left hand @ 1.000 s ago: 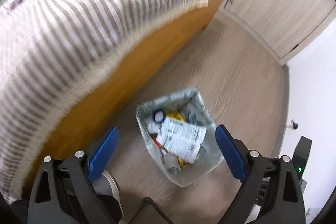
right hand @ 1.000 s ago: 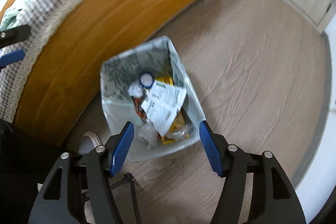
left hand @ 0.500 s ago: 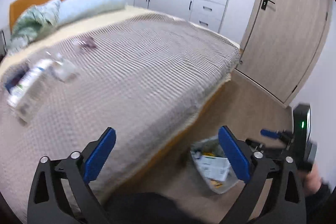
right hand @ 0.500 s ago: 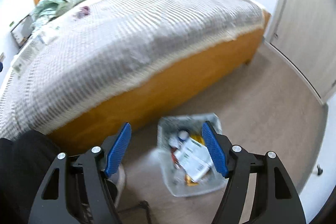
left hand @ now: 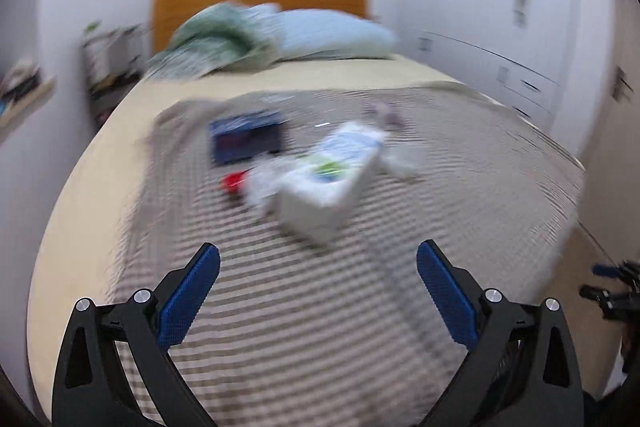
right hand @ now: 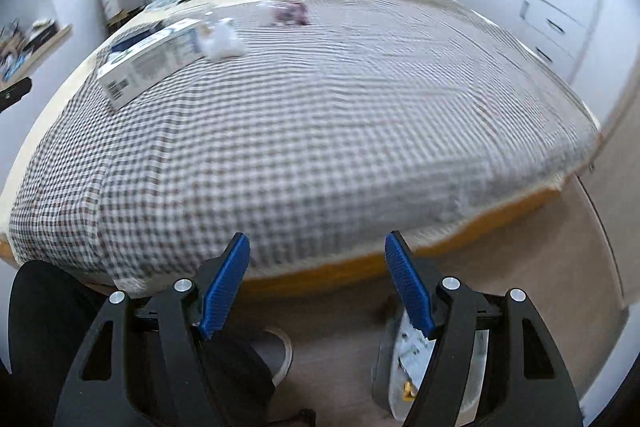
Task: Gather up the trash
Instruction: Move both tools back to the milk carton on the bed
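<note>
Both tongs, left (left hand: 318,281) and right (right hand: 317,277), gaped empty. Trash, a box (left hand: 328,177) among it, lay on the bed (right hand: 340,107); bin (right hand: 404,359) on floor. Reaching step; next, straddle the box.

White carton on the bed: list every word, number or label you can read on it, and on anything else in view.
No text can be read.
White carton: barcode and print on its end and side, too blurred.
Dark blue box: pale markings, smeared.
Papers in the trash bin: printed, too small and partly hidden.
</note>
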{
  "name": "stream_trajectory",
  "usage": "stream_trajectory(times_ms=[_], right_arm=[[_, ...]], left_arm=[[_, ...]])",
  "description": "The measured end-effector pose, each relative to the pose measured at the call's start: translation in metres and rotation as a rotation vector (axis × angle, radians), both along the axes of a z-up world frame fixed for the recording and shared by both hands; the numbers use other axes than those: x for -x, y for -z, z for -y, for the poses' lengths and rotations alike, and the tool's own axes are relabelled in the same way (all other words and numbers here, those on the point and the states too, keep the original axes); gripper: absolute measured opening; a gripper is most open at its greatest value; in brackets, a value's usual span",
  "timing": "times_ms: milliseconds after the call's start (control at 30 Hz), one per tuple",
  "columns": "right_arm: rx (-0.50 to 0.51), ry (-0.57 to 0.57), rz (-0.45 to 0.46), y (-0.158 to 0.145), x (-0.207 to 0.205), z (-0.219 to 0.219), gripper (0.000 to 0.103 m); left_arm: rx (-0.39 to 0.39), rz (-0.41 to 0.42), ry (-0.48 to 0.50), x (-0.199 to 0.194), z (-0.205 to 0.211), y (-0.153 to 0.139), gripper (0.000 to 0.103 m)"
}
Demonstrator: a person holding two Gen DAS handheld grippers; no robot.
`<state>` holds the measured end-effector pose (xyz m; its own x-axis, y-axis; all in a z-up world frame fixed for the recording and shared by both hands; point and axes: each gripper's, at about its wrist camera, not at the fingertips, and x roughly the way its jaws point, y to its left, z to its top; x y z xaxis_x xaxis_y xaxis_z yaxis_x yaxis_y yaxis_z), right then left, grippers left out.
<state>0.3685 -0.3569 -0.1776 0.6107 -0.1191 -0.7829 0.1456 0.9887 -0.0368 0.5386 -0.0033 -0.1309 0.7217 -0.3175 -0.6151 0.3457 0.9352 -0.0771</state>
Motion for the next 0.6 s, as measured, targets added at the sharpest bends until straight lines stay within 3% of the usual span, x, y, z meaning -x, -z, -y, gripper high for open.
stream_trajectory(times_ms=[100, 200, 300, 433, 600], right_arm=[[0.006, -0.043, 0.008, 0.000, -0.030, -0.021, 0.067], [0.084, -0.121, 0.003, -0.002, -0.062, -0.042, 0.067], [0.134, -0.152, 0.026, -0.012, -0.088, -0.051, 0.067], [0.111, -0.164, 0.065, -0.029, -0.121, -0.051, 0.067], [0.094, -0.179, 0.091, -0.034, -0.153, -0.051, 0.073]], left_arm=[[0.050, -0.030, -0.019, -0.019, -0.028, 0.016, 0.096], [0.032, -0.007, 0.010, -0.040, -0.032, 0.025, 0.096], [0.008, 0.013, 0.109, -0.064, -0.018, 0.027, 0.096], [0.011, 0.048, 0.210, -0.099, 0.013, 0.033, 0.096], [0.065, -0.073, 0.269, -0.140, 0.043, 0.056, 0.096]])
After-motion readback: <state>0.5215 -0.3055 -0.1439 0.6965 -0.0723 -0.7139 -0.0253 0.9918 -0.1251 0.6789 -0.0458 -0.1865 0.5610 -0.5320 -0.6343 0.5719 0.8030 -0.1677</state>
